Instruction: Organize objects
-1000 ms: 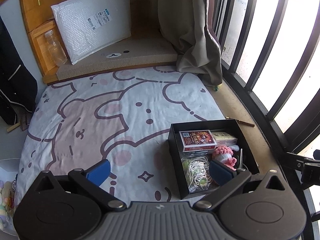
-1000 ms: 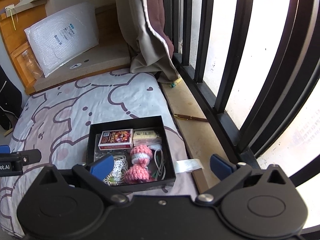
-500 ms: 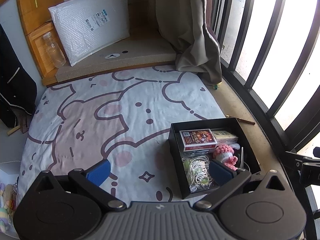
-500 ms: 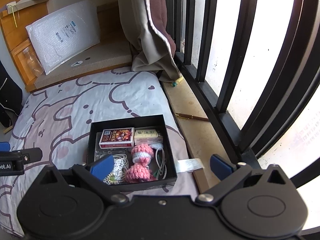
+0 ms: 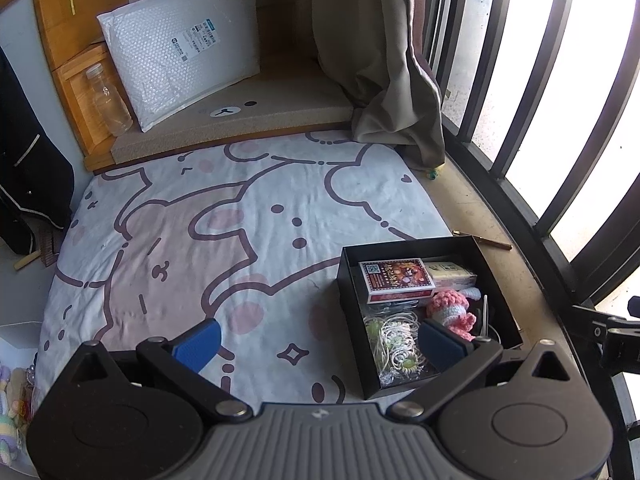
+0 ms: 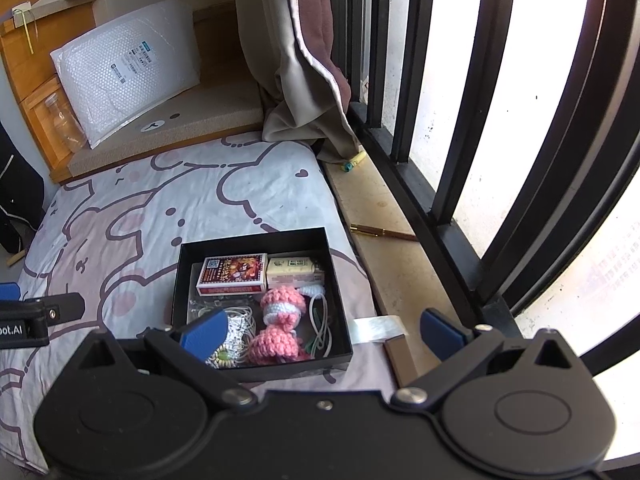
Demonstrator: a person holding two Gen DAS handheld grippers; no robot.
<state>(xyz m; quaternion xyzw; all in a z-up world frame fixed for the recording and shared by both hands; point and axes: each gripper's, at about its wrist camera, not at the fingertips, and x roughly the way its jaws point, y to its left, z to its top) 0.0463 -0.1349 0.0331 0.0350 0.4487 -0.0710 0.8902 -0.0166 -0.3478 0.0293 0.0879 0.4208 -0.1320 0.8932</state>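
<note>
A black open box (image 5: 346,280) (image 6: 256,241) lies on a cartoon-print mattress (image 5: 240,216) (image 6: 160,200). It holds a red card box (image 5: 396,280) (image 6: 232,274), a cream packet (image 6: 294,272), a pink crochet toy (image 5: 450,308) (image 6: 280,320), a white cord bundle (image 5: 394,340) and a thin cable (image 6: 320,320). My left gripper (image 5: 320,344) is open and empty, above the mattress at the box's near left. My right gripper (image 6: 322,332) is open and empty, above the box's near right corner.
A brown pen (image 6: 384,233) lies on the wooden ledge (image 6: 384,248) beside black window bars (image 6: 416,80). A white bubble mailer (image 5: 180,64) and a clear jar (image 5: 106,100) stand at the back by a curtain (image 5: 372,60). A strip of white tape (image 6: 376,328) lies right of the box.
Both grippers have pulled back and up a little; the view has shifted slightly. Nothing has been picked up or moved.
</note>
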